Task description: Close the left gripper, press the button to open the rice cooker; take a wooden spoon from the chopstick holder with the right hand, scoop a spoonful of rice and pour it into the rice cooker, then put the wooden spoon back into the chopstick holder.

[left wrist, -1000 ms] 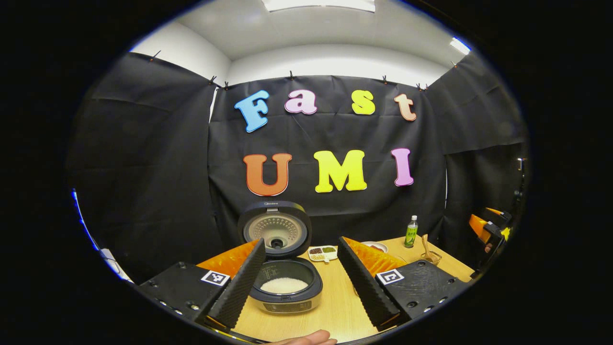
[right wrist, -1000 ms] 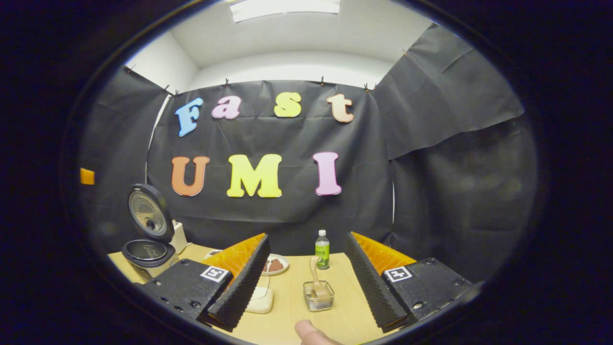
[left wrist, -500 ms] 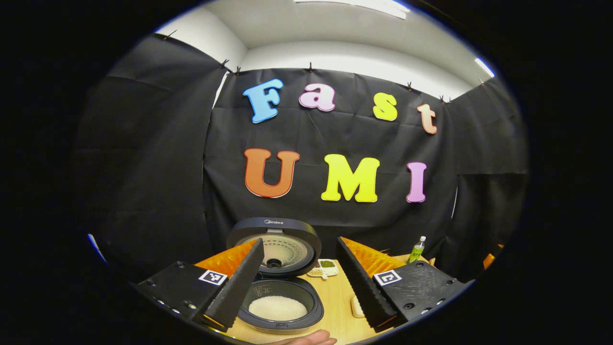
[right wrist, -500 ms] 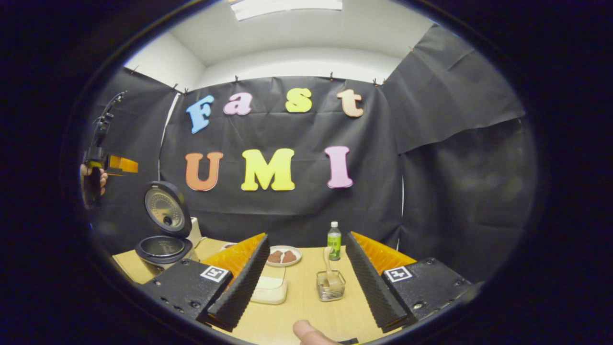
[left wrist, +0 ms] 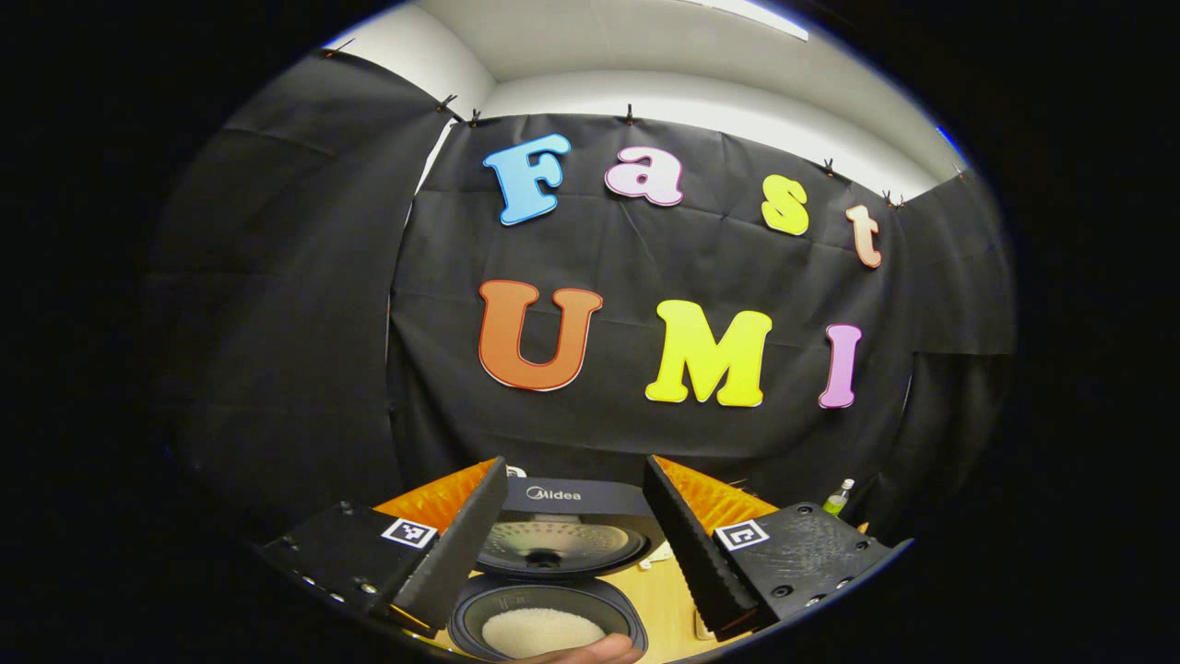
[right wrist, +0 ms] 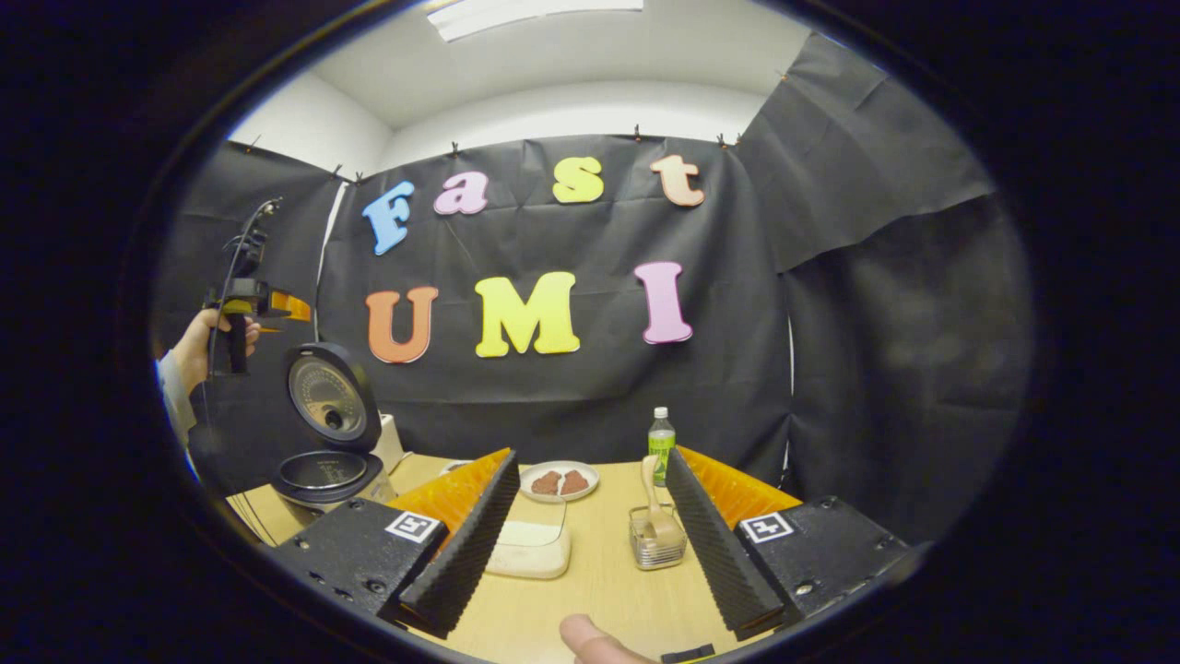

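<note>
The dark rice cooker [left wrist: 553,590] stands close below my left gripper [left wrist: 573,461], its lid [left wrist: 562,530] up and white rice [left wrist: 542,631] in the pot. That gripper is open and holds nothing. In the right gripper view the cooker [right wrist: 327,466] is at the far left, and the left gripper [right wrist: 251,300] hangs high above it in a hand. My right gripper [right wrist: 590,454] is open over the table. The wooden spoon [right wrist: 653,503] stands in the wire chopstick holder [right wrist: 656,551], just inside the right finger and untouched.
A pale container [right wrist: 533,551] sits on the wooden table [right wrist: 599,595] by the left finger. Behind it are a plate [right wrist: 560,481] with brown pieces and a green bottle [right wrist: 660,445]. A thumb [right wrist: 590,641] shows at the bottom edge.
My left gripper has moved in over the open cooker, which now sits lower and larger between its fingers. The right gripper has come nearer the holder, which has shifted towards its right finger.
</note>
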`<state>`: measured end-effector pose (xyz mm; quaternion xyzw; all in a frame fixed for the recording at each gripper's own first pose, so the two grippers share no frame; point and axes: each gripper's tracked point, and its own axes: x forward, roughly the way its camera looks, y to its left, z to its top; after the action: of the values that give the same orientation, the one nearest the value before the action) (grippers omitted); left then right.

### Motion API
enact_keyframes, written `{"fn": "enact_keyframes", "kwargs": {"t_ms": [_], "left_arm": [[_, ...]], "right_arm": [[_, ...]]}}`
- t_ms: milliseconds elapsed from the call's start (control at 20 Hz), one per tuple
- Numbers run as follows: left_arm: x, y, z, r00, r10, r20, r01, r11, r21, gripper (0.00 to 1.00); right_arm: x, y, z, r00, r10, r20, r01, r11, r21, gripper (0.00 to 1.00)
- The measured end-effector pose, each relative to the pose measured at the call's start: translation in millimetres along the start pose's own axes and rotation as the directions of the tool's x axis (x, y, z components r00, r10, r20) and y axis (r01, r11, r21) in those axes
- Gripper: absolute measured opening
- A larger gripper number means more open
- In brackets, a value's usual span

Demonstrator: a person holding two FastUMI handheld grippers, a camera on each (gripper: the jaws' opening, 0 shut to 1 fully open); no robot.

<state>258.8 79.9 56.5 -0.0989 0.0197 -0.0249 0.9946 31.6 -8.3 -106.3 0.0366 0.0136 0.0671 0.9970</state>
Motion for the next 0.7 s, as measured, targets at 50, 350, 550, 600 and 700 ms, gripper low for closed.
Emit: {"fn": "enact_keyframes", "kwargs": {"t_ms": [50,350,550,600,700], "left_arm": [[8.4,5.9,0.2,1.0,0.015,0.003,-0.015,1.0,0.025,0.94],[48.6,27.7,-9.5,0.997,0.083,-0.001,-0.083,0.996,0.045,0.94],[68.4,27.3,-23.8,0.996,0.088,-0.02,-0.088,0.996,0.032,0.94],[72.9,27.1,-25.5,0.996,0.092,-0.023,-0.091,0.995,0.034,0.94],[81.1,30.6,-24.1,0.994,0.108,-0.007,-0.108,0.993,0.04,0.94]], "right_arm": [[-0.2,0.9,-1.7,1.0,0.008,-0.004,-0.008,1.0,0.006,1.0],[3.1,-4.2,-12.6,1.0,0.027,-0.001,-0.027,0.999,0.018,1.0],[5.7,-5.0,-25.5,0.999,0.037,-0.021,-0.036,0.998,0.05,1.0],[6.5,-6.7,-28.1,0.999,0.034,-0.025,-0.033,0.998,0.056,1.0],[8.4,-12.2,-30.2,0.999,0.013,-0.03,-0.011,0.999,0.046,1.0]]}}
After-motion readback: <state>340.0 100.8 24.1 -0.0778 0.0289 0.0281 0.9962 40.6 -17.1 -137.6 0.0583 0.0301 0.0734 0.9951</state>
